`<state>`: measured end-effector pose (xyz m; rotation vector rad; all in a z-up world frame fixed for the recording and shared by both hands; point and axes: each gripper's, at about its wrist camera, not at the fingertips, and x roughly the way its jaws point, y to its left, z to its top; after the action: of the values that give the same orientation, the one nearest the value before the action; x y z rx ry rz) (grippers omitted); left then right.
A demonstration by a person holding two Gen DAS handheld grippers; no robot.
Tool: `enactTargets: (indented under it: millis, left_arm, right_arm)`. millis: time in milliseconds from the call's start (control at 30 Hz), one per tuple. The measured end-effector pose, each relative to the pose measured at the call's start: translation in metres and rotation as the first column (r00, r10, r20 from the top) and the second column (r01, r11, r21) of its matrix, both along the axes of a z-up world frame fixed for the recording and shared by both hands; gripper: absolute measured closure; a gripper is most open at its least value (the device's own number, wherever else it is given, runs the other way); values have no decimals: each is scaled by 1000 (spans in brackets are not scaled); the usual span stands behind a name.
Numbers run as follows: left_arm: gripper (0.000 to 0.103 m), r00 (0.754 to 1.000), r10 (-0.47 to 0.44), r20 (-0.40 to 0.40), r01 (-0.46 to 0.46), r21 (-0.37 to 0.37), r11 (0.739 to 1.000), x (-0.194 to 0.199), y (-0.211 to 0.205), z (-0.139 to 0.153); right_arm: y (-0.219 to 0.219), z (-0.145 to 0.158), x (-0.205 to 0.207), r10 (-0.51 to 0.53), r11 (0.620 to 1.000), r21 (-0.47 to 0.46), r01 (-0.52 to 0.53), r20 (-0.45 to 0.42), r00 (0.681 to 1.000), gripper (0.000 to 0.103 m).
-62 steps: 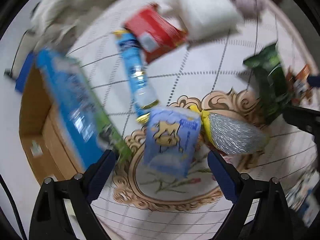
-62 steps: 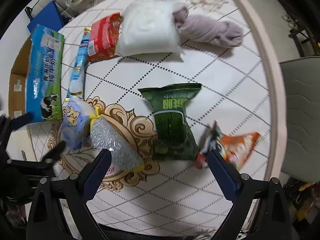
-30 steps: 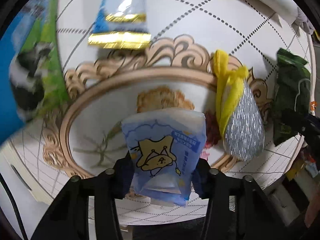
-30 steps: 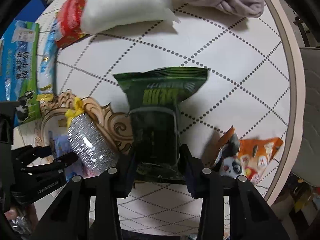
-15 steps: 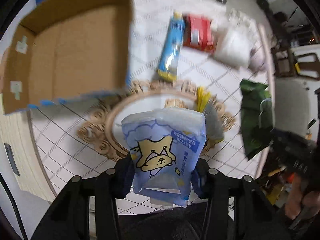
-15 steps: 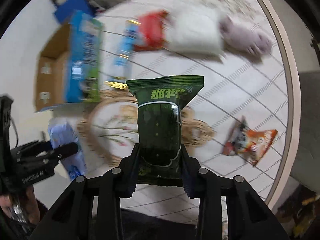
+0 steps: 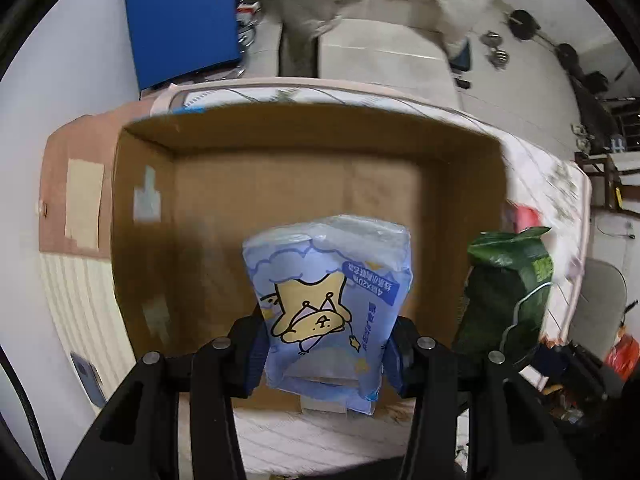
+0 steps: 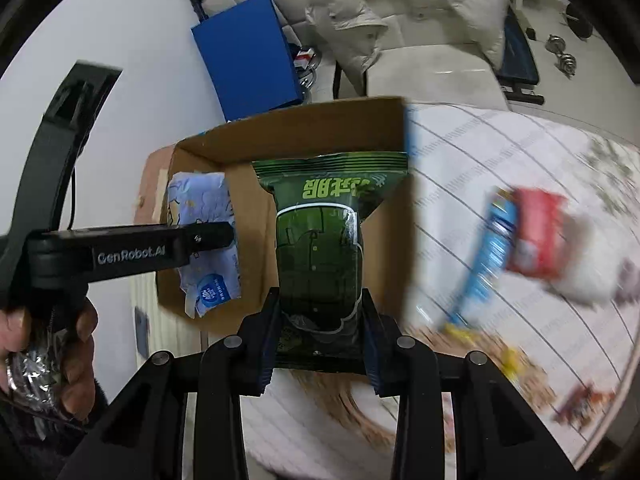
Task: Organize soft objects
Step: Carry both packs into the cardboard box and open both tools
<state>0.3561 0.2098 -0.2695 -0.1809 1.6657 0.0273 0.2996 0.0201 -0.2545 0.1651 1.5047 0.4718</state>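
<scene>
Both packs up over the open cardboard box (image 7: pixel 304 168), no drop made yet.

Left gripper (image 7: pixel 326 354) clenched on the lower end of the blue tissue pack (image 7: pixel 328 300), long axis running up and away along the fingers, cartoon print upside down. Box floor directly ahead and below, bare brown card on view; near wall just under the pack's bottom edge. Seen from the right wrist, the same blue tissue pack (image 8: pixel 208 236) over the box's left half, close to the left wall.

Right gripper (image 8: pixel 320 332) clamped on the bottom seal of the green snack bag (image 8: pixel 320 236), long axis likewise pointing forward, top seal reaching toward the far wall of the cardboard box (image 8: pixel 248 280). Bag over the middle-to-right part of the opening, right wall just beside it.

2 packs side by side, apart, roughly parallel. Left pack seemingly deeper over the floor, so probably first to go; likely only a short lowering and a release needed, each into its own half.

More items (image 8: pixel 536 236) out on the patterned table (image 8: pixel 560 360) to the right, blurred.
</scene>
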Motion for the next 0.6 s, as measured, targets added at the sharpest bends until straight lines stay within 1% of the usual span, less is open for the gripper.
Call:
enactTargets:
  millis: [100, 200, 267, 367, 500, 567, 600]
  left_arm:
    - [59, 999, -8, -46, 7, -16, 1000, 21, 24, -31]
    - [59, 996, -34, -83, 31, -28, 999, 31, 33, -58]
    - [59, 993, -50, -103, 47, -37, 998, 34, 36, -73]
    - [58, 989, -71, -127, 66, -48, 997, 37, 39, -91]
    - [55, 985, -84, -151, 74, -68, 995, 40, 38, -108]
    - [50, 981, -92, -171, 81, -69, 994, 38, 38, -111]
    - [42, 981, -94, -169, 84, -67, 994, 37, 38, -110]
  right_arm:
    - [43, -40, 27, -14, 999, -31, 13, -32, 999, 65]
    - [69, -74, 43, -23, 998, -59, 19, -55, 998, 65]
    - [78, -93, 48, -23, 997, -74, 19, -65, 998, 65]
    - [89, -108, 52, -22, 996, -89, 15, -77, 997, 65]
    - [96, -122, 55, -13, 994, -105, 5, -75, 997, 65]
    - [103, -129, 58, 5, 993, -119, -15, -78, 997, 64]
    - [104, -131, 58, 6, 993, -121, -16, -84, 996, 61]
